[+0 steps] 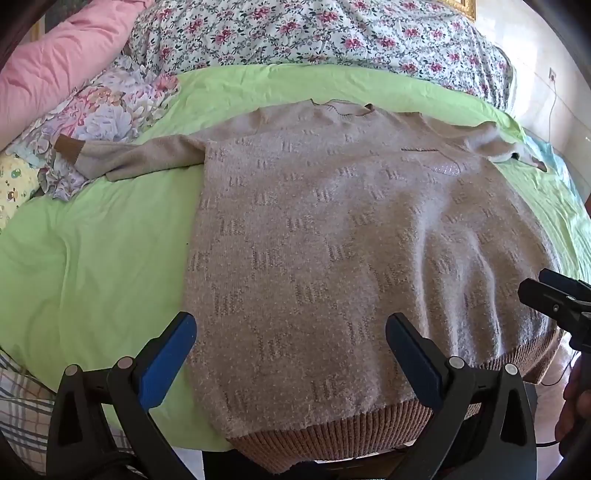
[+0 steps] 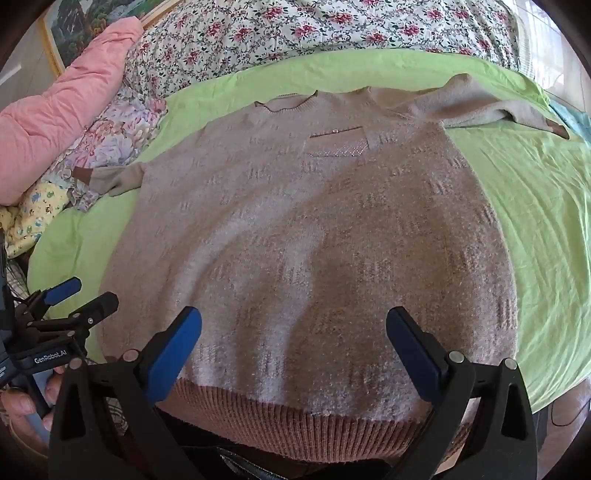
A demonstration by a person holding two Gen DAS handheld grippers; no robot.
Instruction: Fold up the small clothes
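Observation:
A beige knit sweater [image 1: 332, 240] lies flat, front up, on a green sheet [image 1: 92, 258], its brown ribbed hem [image 1: 332, 432] nearest me. It also shows in the right wrist view [image 2: 303, 240]. Its left sleeve [image 1: 129, 155] stretches out to the left; the right sleeve [image 2: 480, 107] lies bunched at the top right. My left gripper [image 1: 291, 347] is open above the hem's left part, holding nothing. My right gripper [image 2: 293, 343] is open above the hem's right part, holding nothing. Each gripper shows in the other's view: right [image 1: 554, 299], left [image 2: 74, 299].
A floral duvet [image 1: 314, 33] lies across the back of the bed. A pink quilt [image 1: 55, 62] and patterned cloths [image 1: 103, 114] pile at the left. The bed's front edge runs just under the hem. Bare green sheet [image 2: 535, 221] lies on both sides of the sweater.

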